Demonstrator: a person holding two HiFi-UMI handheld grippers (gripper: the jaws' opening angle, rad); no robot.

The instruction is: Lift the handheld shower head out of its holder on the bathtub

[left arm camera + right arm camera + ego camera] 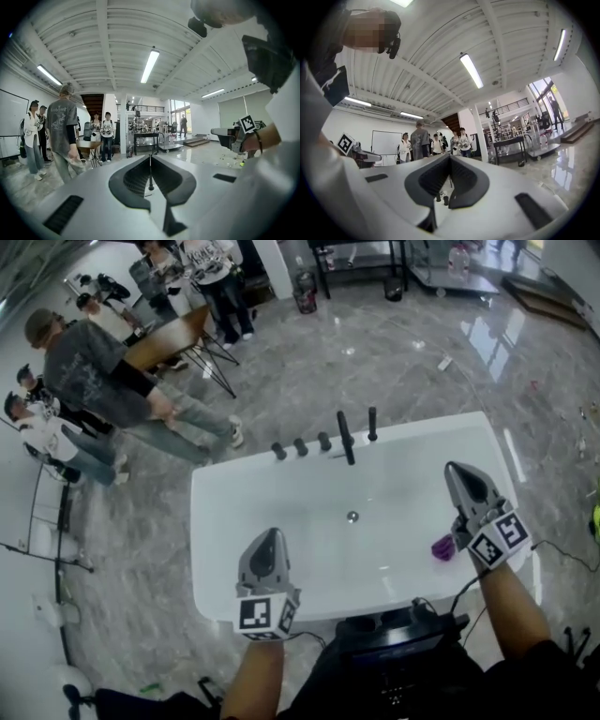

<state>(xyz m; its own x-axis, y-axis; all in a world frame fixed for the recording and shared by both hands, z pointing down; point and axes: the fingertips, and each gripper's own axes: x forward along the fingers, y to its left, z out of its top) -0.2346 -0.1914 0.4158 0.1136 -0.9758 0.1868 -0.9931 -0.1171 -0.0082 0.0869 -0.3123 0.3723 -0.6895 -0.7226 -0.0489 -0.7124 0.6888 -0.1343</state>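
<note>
Head view shows a white bathtub on a grey marble floor, with a row of black fittings along its far rim; at the right end of that row the slim handheld shower head stands upright in its holder, just beside the longer spout that leans over the basin; three low knobs sit to the left of the spout; the left gripper hangs over the near rim and the right gripper over the tub's right side, both well apart from the shower head; a small purple object lies in the tub just beside the right gripper; the left gripper's own view shows its jaws meeting at the tips with nothing between them; the right gripper's jaws are likewise pressed together and empty; several people stand near a wooden table beyond the tub.
</note>
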